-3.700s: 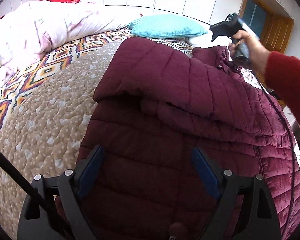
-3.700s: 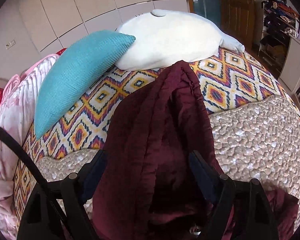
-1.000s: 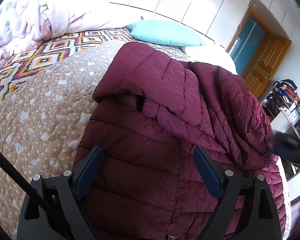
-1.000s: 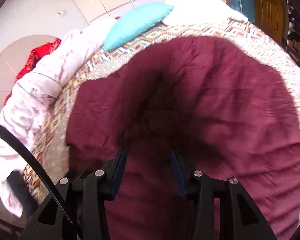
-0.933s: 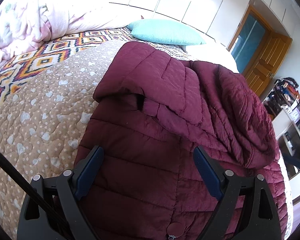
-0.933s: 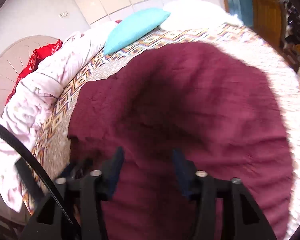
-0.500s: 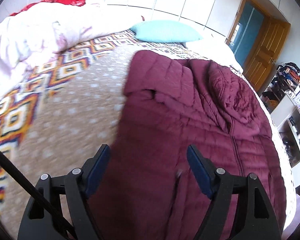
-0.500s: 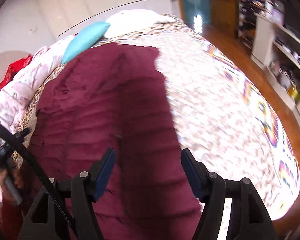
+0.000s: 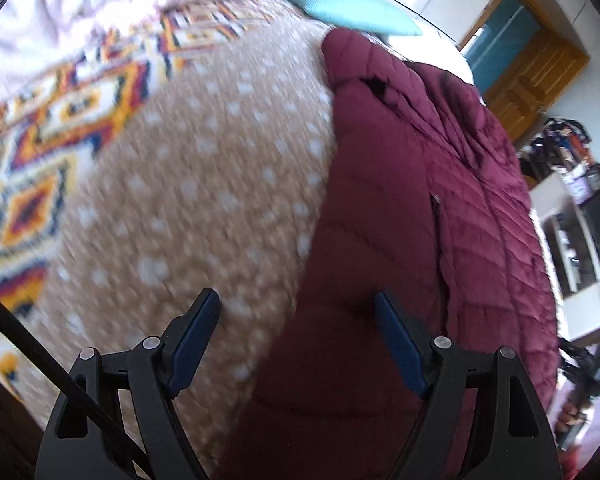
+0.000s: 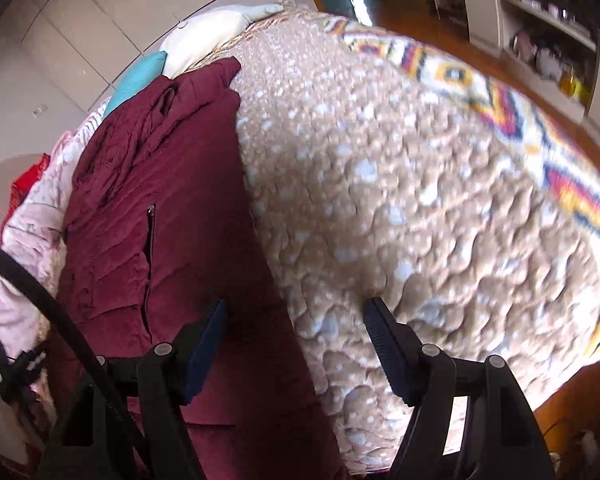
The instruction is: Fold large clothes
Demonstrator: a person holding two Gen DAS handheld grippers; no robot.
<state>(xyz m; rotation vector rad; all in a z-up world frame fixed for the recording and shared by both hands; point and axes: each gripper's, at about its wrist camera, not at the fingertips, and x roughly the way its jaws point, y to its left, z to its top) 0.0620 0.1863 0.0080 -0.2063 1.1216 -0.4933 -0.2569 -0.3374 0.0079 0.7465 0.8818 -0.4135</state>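
Note:
A maroon quilted puffer jacket [image 9: 428,216] lies flat along the bed, sleeves folded in, hood end far. My left gripper [image 9: 296,320] is open and empty, straddling the jacket's left lower edge, its right finger over the fabric and its left finger over the quilt. In the right wrist view the jacket [image 10: 164,216] lies left of centre. My right gripper [image 10: 294,324] is open and empty over the jacket's right lower edge.
The bed has a tan dotted quilt [image 9: 172,184] with a patterned border [image 10: 560,168]. A teal pillow [image 9: 348,8] and a white pillow [image 10: 212,32] lie at the head. Pink bedding [image 10: 32,224] is bunched at the side. Shelves [image 10: 540,32] stand beyond the bed.
Both grippers have drawn back to the jacket's bottom end, one to each side edge. The right gripper, earlier narrowed over the fabric, now stands open. The jacket lies flatter.

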